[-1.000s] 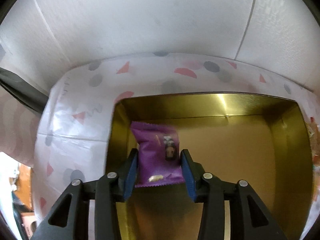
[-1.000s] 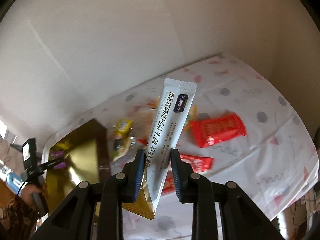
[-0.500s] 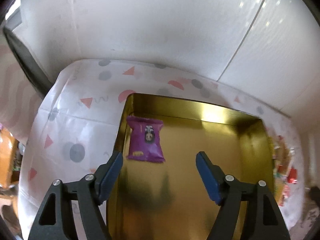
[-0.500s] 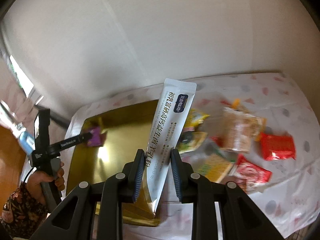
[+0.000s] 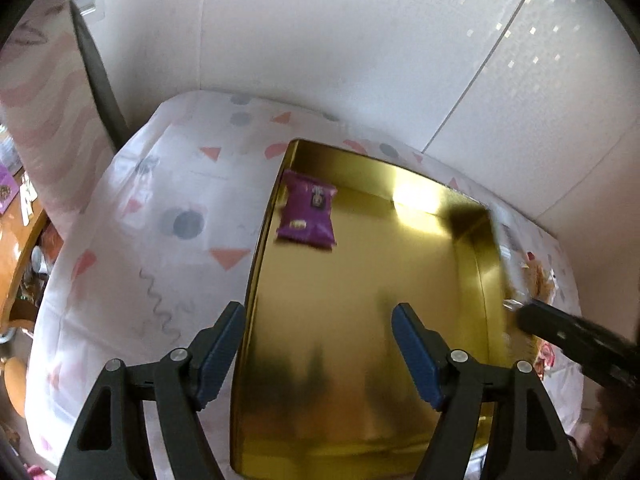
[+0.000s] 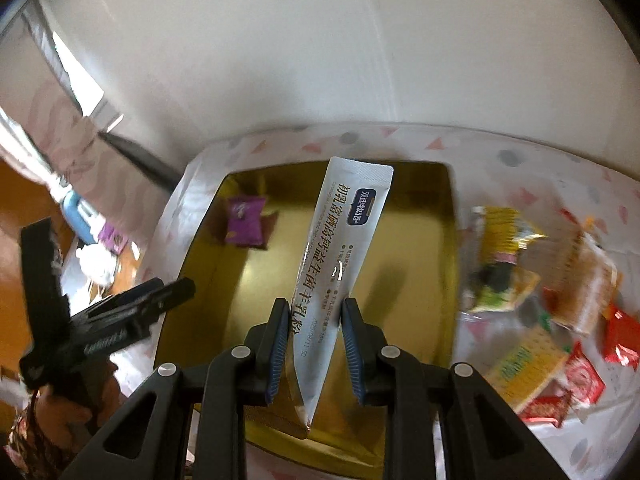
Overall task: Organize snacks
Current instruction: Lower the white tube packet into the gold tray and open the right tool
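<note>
A gold tin box (image 5: 400,280) lies open on the patterned tablecloth. A purple snack packet (image 5: 308,213) lies in its far left corner, and also shows in the right wrist view (image 6: 245,221). My left gripper (image 5: 320,352) is open and empty, above the box's near left edge. My right gripper (image 6: 315,326) is shut on a long white stick sachet (image 6: 340,252) with Chinese print, held upright over the gold box (image 6: 412,280). The left gripper also shows at the left of the right wrist view (image 6: 120,312).
A pile of several loose snack packets (image 6: 552,300), yellow, orange and red, lies on the tablecloth (image 5: 160,240) right of the box. A white wall stands behind the table. The table's left edge drops to a wooden floor (image 6: 24,208).
My left gripper let go of the purple packet in the box, opened wide and pulled back. My right gripper swung left with the sachet, from over the snack pile to over the box.
</note>
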The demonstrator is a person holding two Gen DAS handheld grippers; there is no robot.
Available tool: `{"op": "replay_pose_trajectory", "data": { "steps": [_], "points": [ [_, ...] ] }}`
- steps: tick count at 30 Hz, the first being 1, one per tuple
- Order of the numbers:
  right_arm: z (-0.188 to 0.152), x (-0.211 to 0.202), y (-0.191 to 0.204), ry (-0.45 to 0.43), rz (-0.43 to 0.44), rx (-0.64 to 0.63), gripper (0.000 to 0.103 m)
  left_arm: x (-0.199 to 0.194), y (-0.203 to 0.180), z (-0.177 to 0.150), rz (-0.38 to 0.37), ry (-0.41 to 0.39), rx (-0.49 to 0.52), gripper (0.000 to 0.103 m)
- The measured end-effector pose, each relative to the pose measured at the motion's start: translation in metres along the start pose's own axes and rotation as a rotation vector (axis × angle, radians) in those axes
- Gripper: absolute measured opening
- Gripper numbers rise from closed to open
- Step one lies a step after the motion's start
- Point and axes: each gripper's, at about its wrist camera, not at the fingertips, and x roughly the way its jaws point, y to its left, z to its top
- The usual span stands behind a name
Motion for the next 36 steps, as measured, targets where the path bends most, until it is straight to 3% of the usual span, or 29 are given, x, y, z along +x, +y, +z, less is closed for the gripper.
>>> {"op": "replay_pose_trajectory", "data": {
  "steps": [12, 23, 28, 36],
  "points": [
    [0.019, 0.071, 0.044, 0.134, -0.004, -0.124, 0.027, -0.014, 0.015, -0.015, 0.035, 0.005, -0.023, 0.076],
    [0.041, 0.109, 0.058, 0.14, -0.045, -0.145, 0.031, -0.02, 0.025, -0.024, 0.068, 0.006, -0.027, 0.076],
    [0.044, 0.125, 0.054, 0.154, -0.061, -0.067, 0.039, -0.022, 0.03, -0.026, 0.081, 0.004, -0.034, 0.076],
    [0.034, 0.108, 0.041, 0.146, -0.02, 0.0, 0.04, -0.02, 0.024, -0.026, 0.073, 0.005, -0.038, 0.076]
  ]
}}
